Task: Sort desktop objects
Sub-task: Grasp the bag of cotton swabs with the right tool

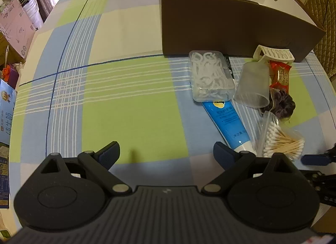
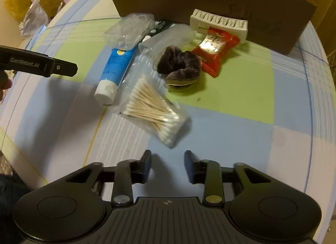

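Cotton swabs in their clear plastic bag lie just ahead of our half-open, empty right claw. We should probably widen it and pinch across the bundle, since the film looks slippery; our left claw hangs wide and empty.

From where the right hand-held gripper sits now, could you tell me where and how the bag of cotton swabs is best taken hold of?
Grip the bag of cotton swabs across its narrow width at the bundled middle of the sticks, coming from above with the right hand-held gripper. It lies flat on the tablecloth, slanted, clear of the blue tube, and the open jaws look wide enough.
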Demonstrator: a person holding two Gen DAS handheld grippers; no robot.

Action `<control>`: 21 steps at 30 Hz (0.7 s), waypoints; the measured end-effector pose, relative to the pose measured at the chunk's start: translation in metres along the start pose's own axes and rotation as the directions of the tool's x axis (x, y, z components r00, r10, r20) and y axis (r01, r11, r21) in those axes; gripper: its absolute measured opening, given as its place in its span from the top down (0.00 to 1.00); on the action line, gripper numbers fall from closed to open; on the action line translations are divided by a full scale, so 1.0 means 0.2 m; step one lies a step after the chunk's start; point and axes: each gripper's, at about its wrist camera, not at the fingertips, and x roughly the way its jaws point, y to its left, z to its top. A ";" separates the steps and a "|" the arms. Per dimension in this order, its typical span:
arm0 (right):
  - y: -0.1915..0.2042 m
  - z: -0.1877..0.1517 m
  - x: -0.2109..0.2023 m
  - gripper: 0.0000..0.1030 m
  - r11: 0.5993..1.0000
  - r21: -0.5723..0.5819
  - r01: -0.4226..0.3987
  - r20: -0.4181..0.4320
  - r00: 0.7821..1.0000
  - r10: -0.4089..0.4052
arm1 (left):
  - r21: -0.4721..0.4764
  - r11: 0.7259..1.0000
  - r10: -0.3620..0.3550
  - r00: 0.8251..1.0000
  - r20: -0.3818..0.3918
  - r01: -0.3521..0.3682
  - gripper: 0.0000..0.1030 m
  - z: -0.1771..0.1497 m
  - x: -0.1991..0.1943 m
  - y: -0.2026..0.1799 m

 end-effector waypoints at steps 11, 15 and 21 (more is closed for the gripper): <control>0.20 0.05 0.04 0.48 0.916 -0.396 0.058 0.162 0.987 0.007 | -0.002 1.000 0.009 1.000 0.001 -0.009 0.09 0.01 0.00 0.02; 0.20 0.02 0.05 0.70 0.909 -0.415 0.042 0.111 0.994 0.005 | -0.012 1.000 0.014 1.000 0.002 -0.014 0.09 -0.01 -0.01 0.04; 0.02 -0.02 -0.01 0.73 0.985 -0.173 -0.023 -0.016 1.000 0.021 | -0.037 0.999 0.025 1.000 -0.005 -0.026 0.09 -0.03 0.00 0.07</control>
